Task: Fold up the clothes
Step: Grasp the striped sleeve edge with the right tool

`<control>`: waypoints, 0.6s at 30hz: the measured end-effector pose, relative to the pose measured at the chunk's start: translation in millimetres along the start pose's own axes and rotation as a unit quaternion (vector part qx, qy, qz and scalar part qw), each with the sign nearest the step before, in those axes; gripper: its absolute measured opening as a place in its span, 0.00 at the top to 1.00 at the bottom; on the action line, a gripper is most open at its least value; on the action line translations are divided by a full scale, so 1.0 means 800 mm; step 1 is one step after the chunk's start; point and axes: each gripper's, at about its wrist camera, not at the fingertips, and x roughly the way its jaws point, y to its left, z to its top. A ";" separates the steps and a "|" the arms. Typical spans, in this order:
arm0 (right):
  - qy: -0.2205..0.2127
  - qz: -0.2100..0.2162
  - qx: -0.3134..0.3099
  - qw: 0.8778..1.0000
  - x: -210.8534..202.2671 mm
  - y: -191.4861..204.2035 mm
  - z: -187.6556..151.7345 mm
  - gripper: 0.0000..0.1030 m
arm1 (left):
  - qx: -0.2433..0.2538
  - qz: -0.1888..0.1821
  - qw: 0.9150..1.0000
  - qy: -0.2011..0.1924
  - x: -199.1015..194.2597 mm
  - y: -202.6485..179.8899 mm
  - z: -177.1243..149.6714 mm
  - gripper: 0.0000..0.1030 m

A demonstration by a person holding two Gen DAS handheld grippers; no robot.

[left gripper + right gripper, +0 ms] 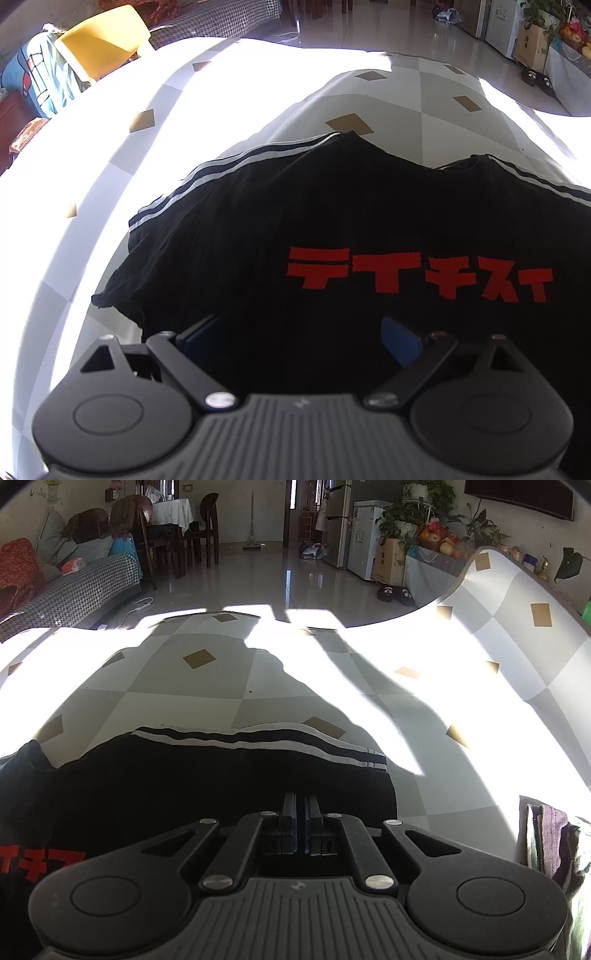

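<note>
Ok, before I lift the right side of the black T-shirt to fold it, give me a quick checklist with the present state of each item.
1. Right gripper shut: ok, jaws together.
2. Fabric of the black T-shirt with red lettering and white shoulder stripes caught between its pads: cannot tell, tips dark against cloth.
3. Left gripper open over the shirt: ok, nothing between its fingers.
4. Shirt spread flat on the checked tablecloth: ok.
5. Cloth ahead of the shirt bare for the fold: ok.
6. Striped folded cloth beside the right sleeve: apart, ok.
</note>
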 end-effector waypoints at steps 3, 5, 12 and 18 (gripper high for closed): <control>-0.015 0.012 -0.019 1.000 -0.011 0.012 -0.001 0.96 | -0.002 -0.001 1.000 0.000 -0.001 0.002 0.001 0.09; -0.026 0.025 -0.038 0.999 -0.019 0.024 -0.004 0.96 | -0.004 -0.002 1.000 0.001 -0.001 0.003 0.001 0.09; -0.039 0.058 -0.072 0.995 -0.031 0.052 -0.013 0.95 | -0.010 -0.003 1.000 0.002 -0.002 0.006 0.001 0.08; -0.027 -0.023 -0.032 0.999 -0.009 0.020 -0.008 0.67 | -0.011 -0.004 1.000 0.005 0.000 0.004 0.002 0.07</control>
